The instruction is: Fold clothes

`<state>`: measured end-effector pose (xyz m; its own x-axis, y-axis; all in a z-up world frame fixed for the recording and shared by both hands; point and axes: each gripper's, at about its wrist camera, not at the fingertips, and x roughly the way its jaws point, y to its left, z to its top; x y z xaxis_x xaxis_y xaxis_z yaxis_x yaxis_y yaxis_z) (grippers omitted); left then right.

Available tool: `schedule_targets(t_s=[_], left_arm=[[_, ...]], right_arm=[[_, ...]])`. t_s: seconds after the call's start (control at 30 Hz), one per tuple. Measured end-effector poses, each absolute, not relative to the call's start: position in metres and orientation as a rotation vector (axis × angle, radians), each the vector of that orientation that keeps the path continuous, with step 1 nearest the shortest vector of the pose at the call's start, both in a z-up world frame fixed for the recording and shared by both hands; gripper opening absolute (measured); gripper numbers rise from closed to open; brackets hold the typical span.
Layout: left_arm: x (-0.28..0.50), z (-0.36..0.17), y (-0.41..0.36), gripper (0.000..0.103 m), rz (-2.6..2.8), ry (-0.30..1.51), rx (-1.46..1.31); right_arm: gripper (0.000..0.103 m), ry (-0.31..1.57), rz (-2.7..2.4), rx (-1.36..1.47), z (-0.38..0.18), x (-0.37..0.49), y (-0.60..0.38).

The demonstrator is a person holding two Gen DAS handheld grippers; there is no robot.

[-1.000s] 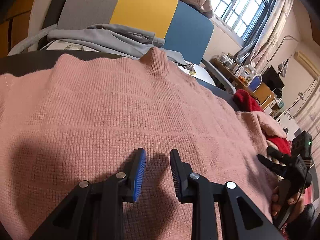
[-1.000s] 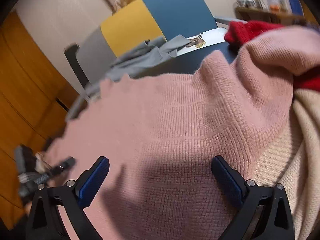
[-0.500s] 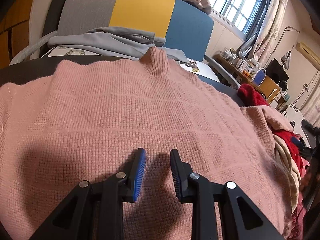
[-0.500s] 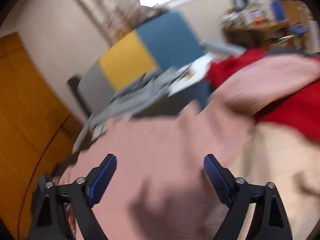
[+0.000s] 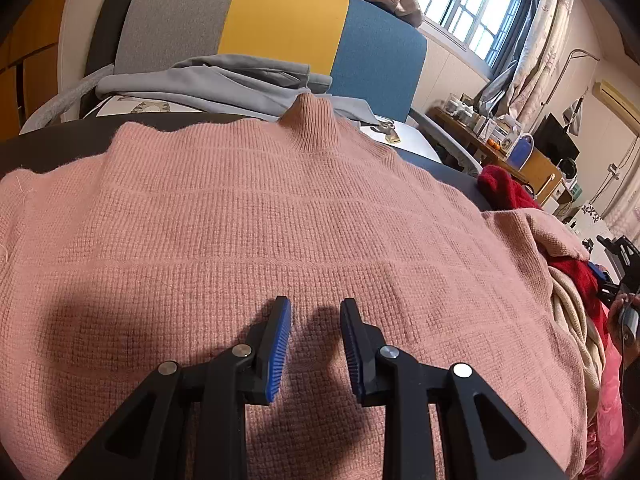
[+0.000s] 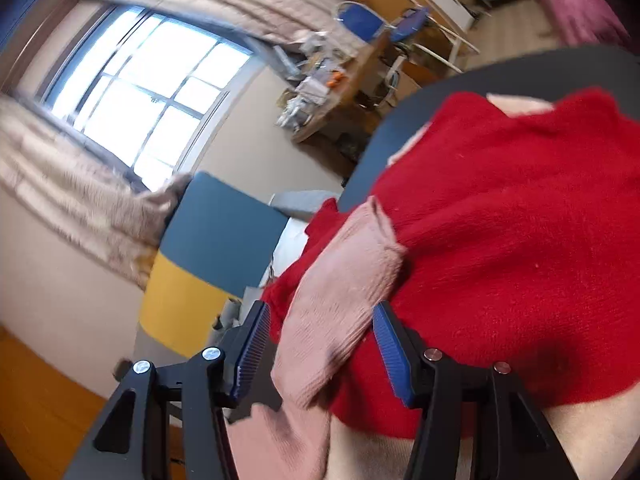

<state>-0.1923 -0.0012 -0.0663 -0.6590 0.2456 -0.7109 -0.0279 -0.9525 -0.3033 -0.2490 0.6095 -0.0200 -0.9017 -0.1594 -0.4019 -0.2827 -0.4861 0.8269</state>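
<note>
A big pink knitted sweater (image 5: 280, 232) lies spread flat on the dark counter (image 5: 60, 144), with its neck pointing at the gray, yellow and blue chair (image 5: 280, 28). A gray cloth top (image 5: 208, 80) sits on that chair. At the right side of the pink sweater there is a heap with a fuzzy red sweater (image 6: 520, 220) and a cream knitted cloth (image 5: 576, 312).

The left gripper (image 5: 316, 320) rests low over the middle of the sweater. Its 2 fingers (image 5: 280, 344) are a little apart and grab nothing.

The right gripper (image 6: 320, 336) is at the heap. Its 2 fingers are spread wide, with the pink sleeve (image 6: 344, 280) lying between them on top of the red sweater. They have not pinched it shut.

I think the step is to take this sleeve and fold it in over the flat body. To do it well, pinch only the pink knit, near the cuff, so the red sweater does not come along. The left gripper could press the body down so it stays smooth while the sleeve is pulled across. The knit is soft and stretchy, so a slow pull is best.
</note>
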Motion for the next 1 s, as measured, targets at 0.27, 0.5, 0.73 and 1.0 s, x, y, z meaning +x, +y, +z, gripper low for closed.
schedule_targets(t_s=[0.27,0.5,0.73,1.0], left_arm=[[-0.194,-0.067,-0.003,0.025,2.697,-0.406,-1.215],[-0.193,-0.067,-0.005,0.025,2.691,-0.420,-1.210],[-0.194,-0.068,-0.009,0.025,2.683,-0.433,-1.205],[-0.203,-0.051,0.010,0.026,2.623,-0.495,-1.276]], right_arm=[[0.082,1.598,2.504,-0.572,-0.030,-0.265,0.627],[0.095,1.453,2.481,-0.670,-0.024,-0.281,0.620],[0.007,1.319,2.519,-0.784,-0.025,-0.289,0.609],[0.007,0.827,2.844,-0.988,-0.017,-0.299,0.524]])
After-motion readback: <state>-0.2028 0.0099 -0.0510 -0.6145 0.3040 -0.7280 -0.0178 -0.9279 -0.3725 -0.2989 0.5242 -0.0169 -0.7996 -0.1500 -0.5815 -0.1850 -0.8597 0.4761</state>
